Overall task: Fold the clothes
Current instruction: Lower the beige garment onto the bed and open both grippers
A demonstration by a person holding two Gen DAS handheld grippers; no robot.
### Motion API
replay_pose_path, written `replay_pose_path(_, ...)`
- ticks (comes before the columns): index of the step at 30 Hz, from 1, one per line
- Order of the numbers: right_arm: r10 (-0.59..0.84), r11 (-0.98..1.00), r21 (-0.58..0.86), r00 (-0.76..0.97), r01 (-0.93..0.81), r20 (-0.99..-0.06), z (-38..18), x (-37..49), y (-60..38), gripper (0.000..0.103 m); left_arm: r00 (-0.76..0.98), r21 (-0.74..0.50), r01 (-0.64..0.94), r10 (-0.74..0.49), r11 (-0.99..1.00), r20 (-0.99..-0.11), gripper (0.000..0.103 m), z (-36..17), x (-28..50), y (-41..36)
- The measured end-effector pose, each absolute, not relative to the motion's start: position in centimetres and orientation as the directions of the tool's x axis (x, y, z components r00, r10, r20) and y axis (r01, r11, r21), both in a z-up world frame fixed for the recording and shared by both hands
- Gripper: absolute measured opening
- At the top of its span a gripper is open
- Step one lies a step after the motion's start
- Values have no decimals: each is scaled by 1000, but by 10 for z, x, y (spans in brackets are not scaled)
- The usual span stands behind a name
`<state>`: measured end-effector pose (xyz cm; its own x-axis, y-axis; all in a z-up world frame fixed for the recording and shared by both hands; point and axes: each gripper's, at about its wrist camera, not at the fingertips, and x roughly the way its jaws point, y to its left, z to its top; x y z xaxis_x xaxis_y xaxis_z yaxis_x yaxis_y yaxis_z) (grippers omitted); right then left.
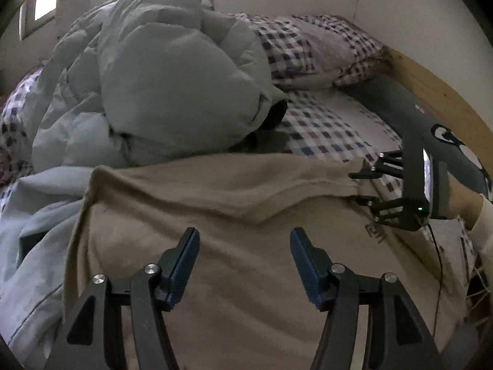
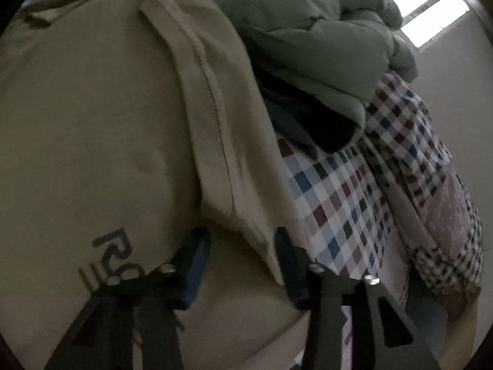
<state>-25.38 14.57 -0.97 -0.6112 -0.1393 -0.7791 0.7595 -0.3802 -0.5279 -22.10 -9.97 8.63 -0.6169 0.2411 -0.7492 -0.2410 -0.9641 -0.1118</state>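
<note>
A beige sweatshirt point(image 1: 234, 246) lies spread on the bed, its far part folded over in a band point(image 1: 215, 185). Dark printed letters point(image 2: 114, 246) show on it in the right wrist view, where it fills the left side point(image 2: 92, 108). My left gripper point(image 1: 245, 246) is open and empty, just above the middle of the sweatshirt. My right gripper point(image 2: 243, 252) is open, its jaws standing either side of the folded band's end point(image 2: 246, 231). It also shows in the left wrist view point(image 1: 357, 186) at the sweatshirt's right edge.
A puffy grey-green down jacket point(image 1: 172, 86) is heaped behind the sweatshirt. A light blue quilt point(image 1: 30, 231) lies at left. The checkered sheet point(image 1: 323, 129) and pillow point(image 1: 317, 49) are at the back right. A wooden bed rail point(image 1: 437, 92) runs along the right.
</note>
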Motion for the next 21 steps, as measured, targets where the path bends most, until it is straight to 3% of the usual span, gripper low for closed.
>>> replay_pose_path(4,-148,-552,-524,-694,649,-705,21,-294,142,31,-673,-151,-195,244,-969,-698,65,98,-226,-107)
replay_pose_path(8,-90,-819,-393,-771,417,-630,66,-345,163,36,-664,-226,-172,283,-959,-692,65,100,-230,-119)
replay_pose_path(10,-29,-879,-349,-767,325,-641,73,-364,170,38,-632,-263,-174,313,-949,-709,65,96,-235,-119)
replay_pose_path(15,19,-879,-368,-747,304,-664,68,-363,170,47,-514,-372,-158,398,-914,-760,65,82,-244,-110)
replay_pose_path(21,-75,-886,-297,-744,355,-664,63,-331,173,49,-496,-408,-80,392,-909,-775,65,75,-267,-105)
